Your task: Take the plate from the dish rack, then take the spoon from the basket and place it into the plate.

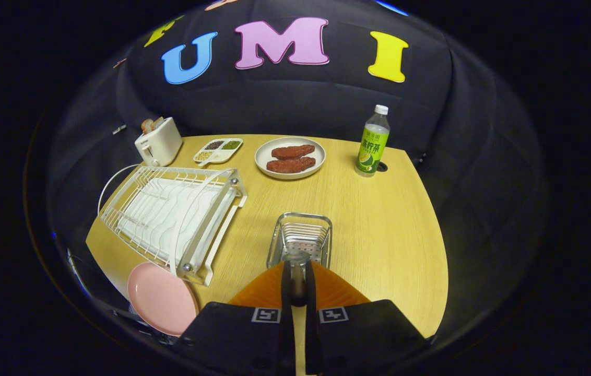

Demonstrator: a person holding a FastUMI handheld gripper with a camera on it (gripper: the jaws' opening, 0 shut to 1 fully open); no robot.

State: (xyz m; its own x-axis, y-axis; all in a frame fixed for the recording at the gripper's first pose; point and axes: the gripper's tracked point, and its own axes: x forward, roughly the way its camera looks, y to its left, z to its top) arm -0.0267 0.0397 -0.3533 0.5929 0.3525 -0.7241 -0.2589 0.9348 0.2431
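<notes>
Jaws nearly closed, gripping one spoon (296,271) above one basket (299,237); one pink plate (162,297) lies beside one dish rack (173,216).

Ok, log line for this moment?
gripper: shut on spoon | over basket | plate: on table beside rack

I read the table (379,219) as pale wood-grain laminate with a smooth, matt face. On it, left of the basket (299,235), the dish rack (170,214) looks like white-coated wire over a smooth plastic tray. The basket itself is bright, shiny metal wire. Between my gripper's (297,284) closed fingers sits a polished metal spoon (296,271). The plate (162,297) beside the rack looks smooth pink plastic with a soft sheen. Far beyond the basket, the bottle (373,142) is clear plastic.
</notes>
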